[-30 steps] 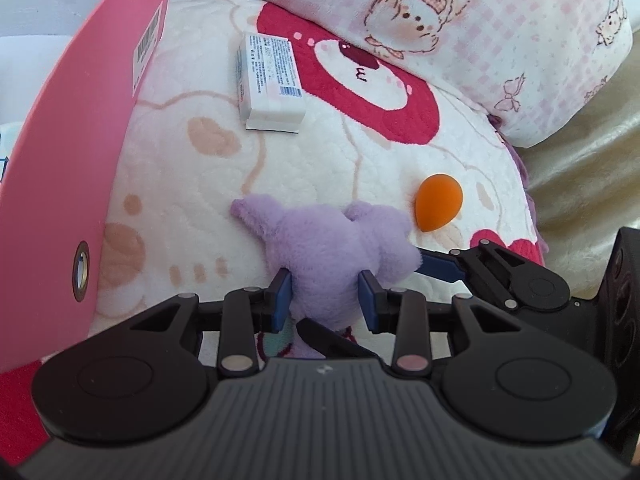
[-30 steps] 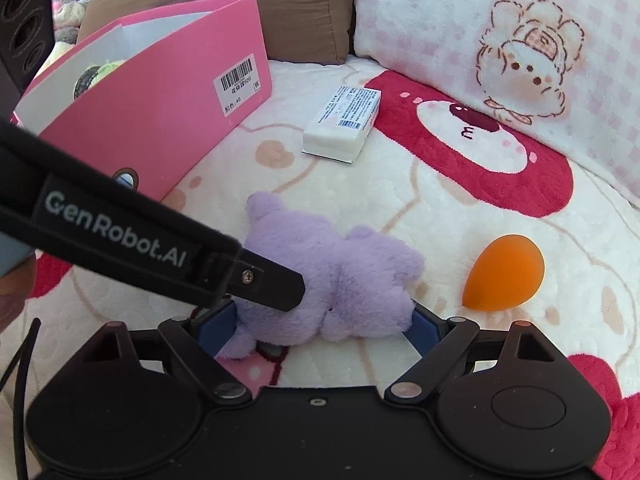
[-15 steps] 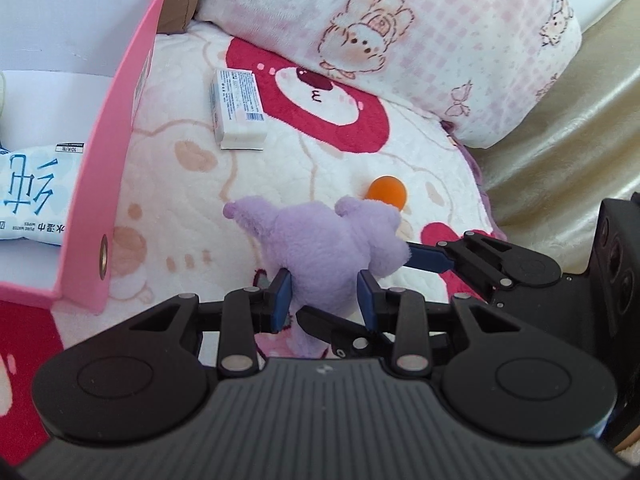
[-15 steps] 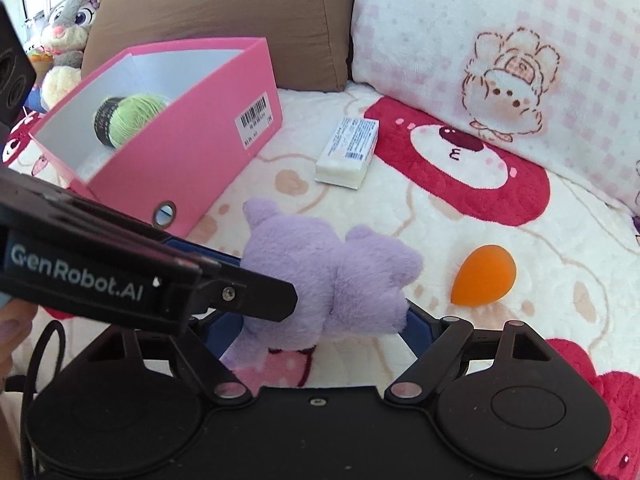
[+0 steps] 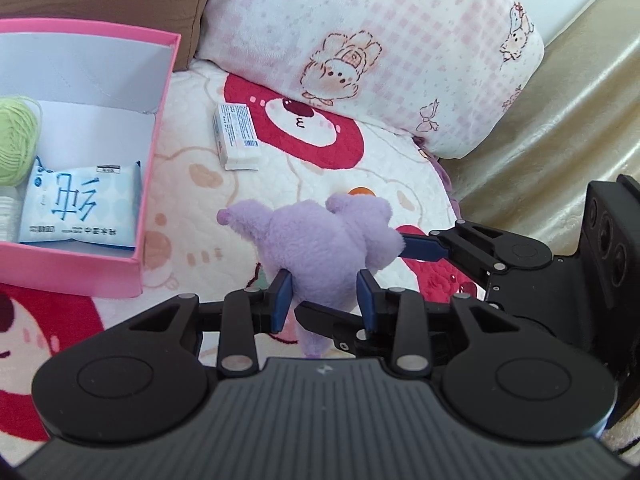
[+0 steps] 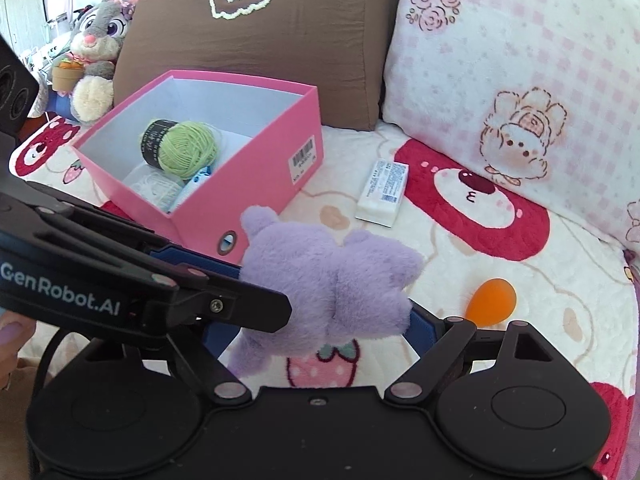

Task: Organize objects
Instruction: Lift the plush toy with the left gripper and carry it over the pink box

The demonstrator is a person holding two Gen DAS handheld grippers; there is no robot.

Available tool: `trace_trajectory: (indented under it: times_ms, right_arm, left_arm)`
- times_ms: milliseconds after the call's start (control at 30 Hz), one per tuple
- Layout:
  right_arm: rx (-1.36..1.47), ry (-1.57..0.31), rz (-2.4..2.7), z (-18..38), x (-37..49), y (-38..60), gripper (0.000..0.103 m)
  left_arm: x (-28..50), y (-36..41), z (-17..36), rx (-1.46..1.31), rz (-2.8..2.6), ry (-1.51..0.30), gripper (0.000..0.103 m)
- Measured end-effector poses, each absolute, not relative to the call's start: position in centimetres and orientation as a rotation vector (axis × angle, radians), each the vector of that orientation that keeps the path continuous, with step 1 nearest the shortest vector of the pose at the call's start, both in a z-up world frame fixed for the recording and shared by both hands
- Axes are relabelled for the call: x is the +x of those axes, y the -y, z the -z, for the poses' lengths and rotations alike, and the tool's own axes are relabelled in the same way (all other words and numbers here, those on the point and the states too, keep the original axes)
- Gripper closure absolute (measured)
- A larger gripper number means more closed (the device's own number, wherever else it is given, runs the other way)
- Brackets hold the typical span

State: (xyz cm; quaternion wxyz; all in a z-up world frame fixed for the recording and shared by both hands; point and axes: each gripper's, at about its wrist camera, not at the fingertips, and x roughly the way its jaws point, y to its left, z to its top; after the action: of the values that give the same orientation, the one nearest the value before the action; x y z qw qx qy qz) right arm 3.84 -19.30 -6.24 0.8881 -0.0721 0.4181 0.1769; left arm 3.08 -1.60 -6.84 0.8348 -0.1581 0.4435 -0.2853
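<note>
A purple plush toy (image 5: 320, 240) (image 6: 332, 276) hangs above the bear-print blanket, gripped from two sides. My left gripper (image 5: 324, 292) is shut on its lower body, blue pads pressed into the fur. My right gripper (image 6: 320, 328) spans the toy's width; its jaws are opening slightly, with the pads still touching both flanks. One of its fingers (image 5: 420, 248) shows at the toy's right in the left wrist view. The open pink box (image 5: 158, 152) (image 6: 256, 184) stands to the left and holds green yarn (image 6: 188, 148) and a pack of wipes (image 5: 80, 208).
A small white carton (image 5: 238, 136) (image 6: 382, 192) and an orange egg-shaped sponge (image 6: 492, 302) lie on the blanket (image 6: 440, 264). A pink checked pillow (image 6: 520, 60) and a brown pillow (image 6: 280, 52) line the back. A grey bunny toy (image 6: 96, 52) sits far left.
Both grippers have risen with the purple plush toy, lifting it off the blanket. The left view now looks down into the pink box, showing the yarn and wipes.
</note>
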Motion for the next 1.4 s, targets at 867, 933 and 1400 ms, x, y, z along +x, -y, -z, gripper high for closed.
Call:
trace_trajectory:
  times_ms: [867,933,1400]
  right_arm:
    - [-0.243,-0.816,-0.482,-1.5,-0.4,13.5,0.012]
    - [-0.276,-0.801,-0.496,-2.3,-0.4,12.8,0.012]
    - [-0.302,-0.749,-0.578,-5.7,1.7,8.0,0.012]
  left_arm:
    - [-1.4,-4.1,-0.5,-0.295,0.611,-0.924,0.070]
    - [-1.5,-4.7,-1.2,-0.301,0.601,-0.914,0.070]
    - [-0.5,-9.6,-5.1,-0.273,0.502,-0.868,0.070]
